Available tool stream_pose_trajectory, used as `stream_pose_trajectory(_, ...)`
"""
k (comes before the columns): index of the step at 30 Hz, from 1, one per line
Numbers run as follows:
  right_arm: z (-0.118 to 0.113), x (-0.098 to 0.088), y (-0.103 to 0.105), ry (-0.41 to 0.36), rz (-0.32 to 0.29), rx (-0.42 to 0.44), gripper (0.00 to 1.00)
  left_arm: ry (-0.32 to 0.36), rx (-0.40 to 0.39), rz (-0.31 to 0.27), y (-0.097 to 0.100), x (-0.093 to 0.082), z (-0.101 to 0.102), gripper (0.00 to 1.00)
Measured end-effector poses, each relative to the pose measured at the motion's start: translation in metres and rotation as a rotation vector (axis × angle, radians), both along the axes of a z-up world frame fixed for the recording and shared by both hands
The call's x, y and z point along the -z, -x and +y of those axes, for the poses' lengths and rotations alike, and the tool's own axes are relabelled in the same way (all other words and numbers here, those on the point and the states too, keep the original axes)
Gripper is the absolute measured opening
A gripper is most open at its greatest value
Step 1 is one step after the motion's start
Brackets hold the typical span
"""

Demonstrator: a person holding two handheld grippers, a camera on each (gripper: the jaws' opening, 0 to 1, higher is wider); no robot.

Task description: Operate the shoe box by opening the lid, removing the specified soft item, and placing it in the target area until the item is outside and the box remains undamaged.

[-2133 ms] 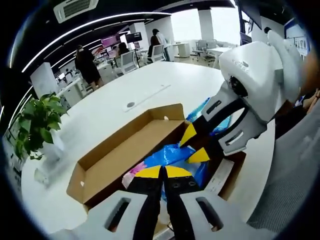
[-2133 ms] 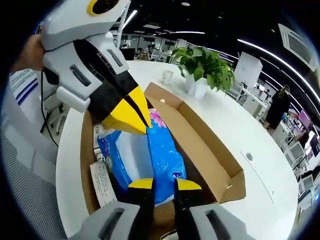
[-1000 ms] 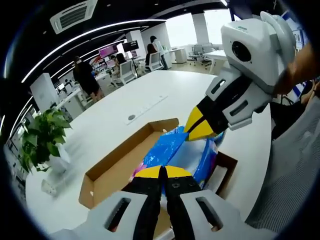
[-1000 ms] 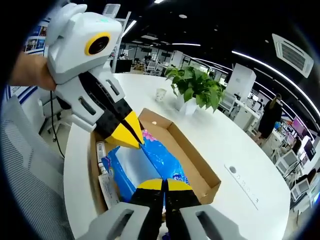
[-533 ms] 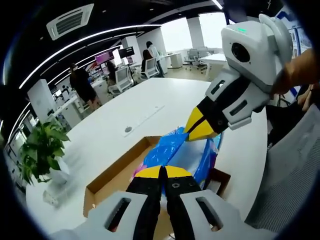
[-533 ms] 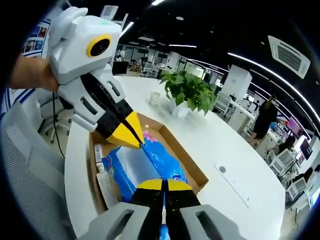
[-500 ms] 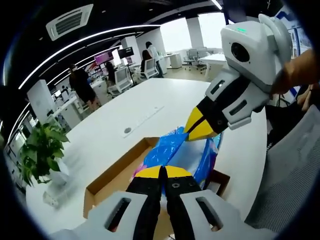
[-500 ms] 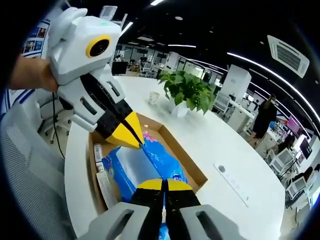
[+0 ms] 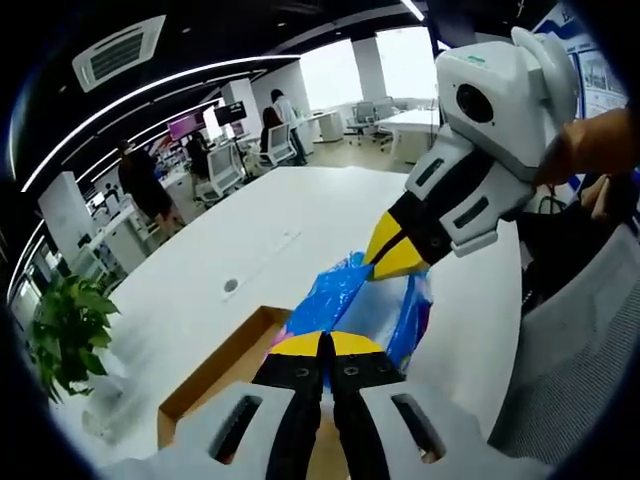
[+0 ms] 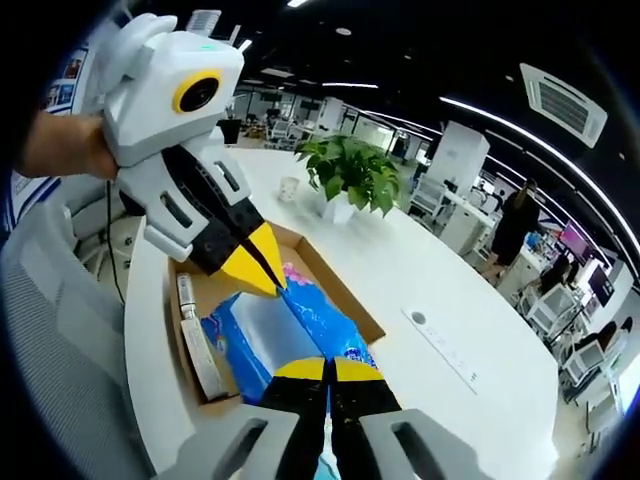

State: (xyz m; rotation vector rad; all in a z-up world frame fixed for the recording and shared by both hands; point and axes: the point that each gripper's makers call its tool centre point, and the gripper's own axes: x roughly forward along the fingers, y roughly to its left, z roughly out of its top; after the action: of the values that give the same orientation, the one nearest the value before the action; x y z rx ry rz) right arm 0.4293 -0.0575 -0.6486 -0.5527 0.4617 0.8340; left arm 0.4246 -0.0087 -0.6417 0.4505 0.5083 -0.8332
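Note:
A soft blue plastic pack (image 9: 352, 302) hangs stretched between both grippers above the open cardboard shoe box (image 9: 212, 368). In the left gripper view my left gripper (image 9: 322, 346) is shut on the pack's near end. The right gripper (image 9: 398, 258), reaching in from the upper right, pinches the far end. In the right gripper view the right gripper (image 10: 326, 370) is shut on the same blue pack (image 10: 295, 330), and the left gripper (image 10: 258, 272) grips it from the upper left. The box (image 10: 343, 294) lies below, its lid folded open.
The box sits near the edge of a large white table (image 9: 280, 215). A long white labelled item (image 10: 196, 342) lies inside the box. A potted plant (image 10: 350, 170) and a small white cup (image 10: 289, 188) stand beyond it. A grey chair (image 10: 45, 340) is beside the table's edge.
Both grippers have risen with the blue pack held between them. The box has dropped lower and looks smaller in both views, with the pack now clear of its walls.

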Motion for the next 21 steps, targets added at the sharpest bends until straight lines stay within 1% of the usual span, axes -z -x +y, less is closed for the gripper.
stream_pose_trajectory(14,-0.049,0.001,-0.001,0.014,0.014,0.062,0.0,0.0,0.083,0.002,-0.005,-0.001,-0.049,0.0)
stream_pose_trajectory(21,-0.071,0.003,-0.003,0.035,0.016,0.084,0.0,-0.002,0.114,0.007,-0.007,0.002,-0.072,0.0)
